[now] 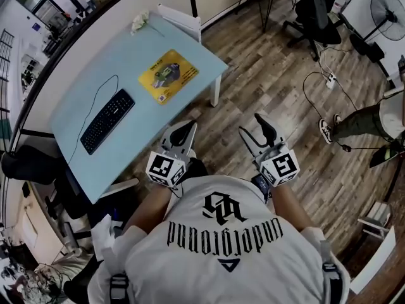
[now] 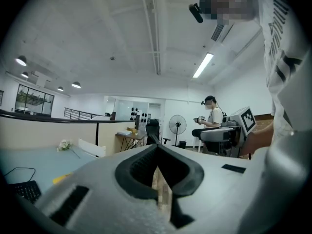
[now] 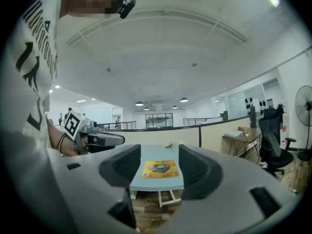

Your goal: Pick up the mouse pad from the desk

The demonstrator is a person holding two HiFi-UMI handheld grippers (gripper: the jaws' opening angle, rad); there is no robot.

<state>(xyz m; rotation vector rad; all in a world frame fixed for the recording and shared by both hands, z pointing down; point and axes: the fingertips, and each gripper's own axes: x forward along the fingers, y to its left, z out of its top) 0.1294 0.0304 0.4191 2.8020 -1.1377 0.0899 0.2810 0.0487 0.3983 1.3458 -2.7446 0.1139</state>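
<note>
The yellow mouse pad (image 1: 168, 76) lies flat near the right end of the light blue desk (image 1: 76, 100), beside a black keyboard (image 1: 107, 120). Both grippers hang in the air over the wooden floor, short of the desk's near edge. My left gripper (image 1: 185, 130) has its jaws together with nothing in them; its tips (image 2: 156, 147) meet in the left gripper view. My right gripper (image 1: 262, 124) is open and empty. Through its gap (image 3: 158, 162) I see the mouse pad (image 3: 160, 169) on the desk (image 3: 156, 152) some way ahead.
A white bunch of flowers (image 1: 140, 22) lies at the desk's far end. A black office chair (image 1: 313, 11), a fan (image 1: 386, 8) and a power strip with cable (image 1: 329, 81) stand on the floor to the right. Another person's legs (image 1: 354, 122) are there too.
</note>
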